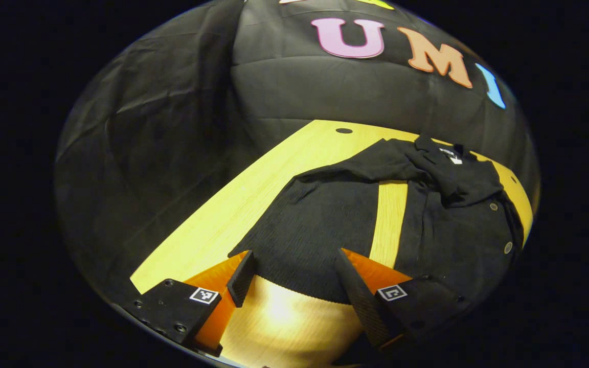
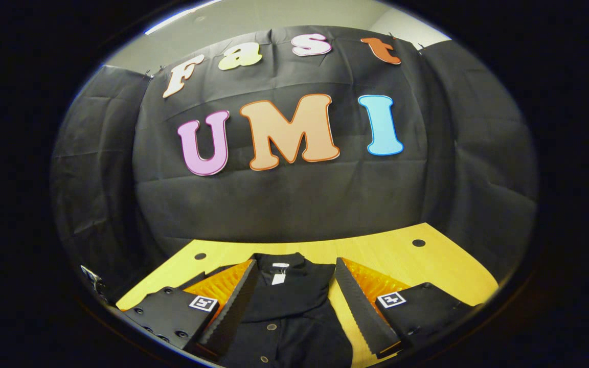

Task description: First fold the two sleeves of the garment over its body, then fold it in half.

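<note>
Black garment [image 1: 356, 214] spread on wooden table [image 1: 253, 189], frame centre, collar upper right. Left gripper [image 1: 294, 278] open, hem between fingers, nearest sleeve. Right gripper [image 2: 294, 301] open, straddling collar; garment runs lengthwise along it.

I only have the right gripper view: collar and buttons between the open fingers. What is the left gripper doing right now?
Observer: The left gripper is open, poised over the garment's ribbed edge.
Operator: Does that side lie against the body?
Observer: No. A strip of bare table shows between it and the buttoned part.
Operator: Anything on top near the collar?
Observer: Bunched cloth lies just below the collar.
</note>
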The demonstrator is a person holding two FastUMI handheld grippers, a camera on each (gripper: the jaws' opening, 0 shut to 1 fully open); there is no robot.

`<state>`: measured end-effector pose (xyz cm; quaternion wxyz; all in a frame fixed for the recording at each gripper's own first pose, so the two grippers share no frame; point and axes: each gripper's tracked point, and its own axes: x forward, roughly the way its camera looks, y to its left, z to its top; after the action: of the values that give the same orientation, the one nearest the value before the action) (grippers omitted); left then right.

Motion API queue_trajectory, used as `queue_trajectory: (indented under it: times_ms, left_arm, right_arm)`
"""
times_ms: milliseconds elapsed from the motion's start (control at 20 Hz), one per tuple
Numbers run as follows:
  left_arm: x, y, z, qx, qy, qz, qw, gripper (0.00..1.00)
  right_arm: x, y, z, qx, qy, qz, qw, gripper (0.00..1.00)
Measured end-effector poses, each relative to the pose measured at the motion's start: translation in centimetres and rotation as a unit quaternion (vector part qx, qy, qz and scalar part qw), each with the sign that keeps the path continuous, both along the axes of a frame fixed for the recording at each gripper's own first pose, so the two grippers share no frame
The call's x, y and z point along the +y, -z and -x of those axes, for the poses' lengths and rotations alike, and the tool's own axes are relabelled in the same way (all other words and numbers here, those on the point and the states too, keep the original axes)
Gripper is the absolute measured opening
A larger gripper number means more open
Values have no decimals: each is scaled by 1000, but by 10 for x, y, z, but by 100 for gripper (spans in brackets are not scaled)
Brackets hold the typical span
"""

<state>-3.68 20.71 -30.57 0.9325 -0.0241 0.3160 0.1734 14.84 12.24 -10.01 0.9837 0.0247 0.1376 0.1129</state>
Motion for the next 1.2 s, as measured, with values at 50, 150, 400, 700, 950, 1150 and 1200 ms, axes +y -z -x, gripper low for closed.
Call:
queue_trajectory:
  times_ms: [50,150,400,700,950,1150,1200]
  left_arm:
    - [0,-1,4,0,-4,2,1000,97]
    - [-6,1,2,-1,16,-2,1000,95]
    - [-12,0,-5,-8,19,13,1000,47]
    - [-7,-4,-4,-13,-14,47,999,7]
    - [-8,0,-5,0,-7,62,998,0]
    - [-9,-3,-8,14,-1,66,998,0]
    - [-10,-5,-9,16,-2,75,997,0]
  right_arm:
    - [1,-1,2,-1,-4,2,1000,93]
    - [2,-1,3,-1,-8,0,1000,93]
    - [-5,-5,6,-2,-5,-5,1000,93]
    - [-22,-9,14,-6,8,4,1000,93]
    - [-34,-13,22,-12,20,1,1000,93]
    - [-47,-15,30,-15,32,7,999,93]
    - [-50,-13,32,-15,36,7,999,93]
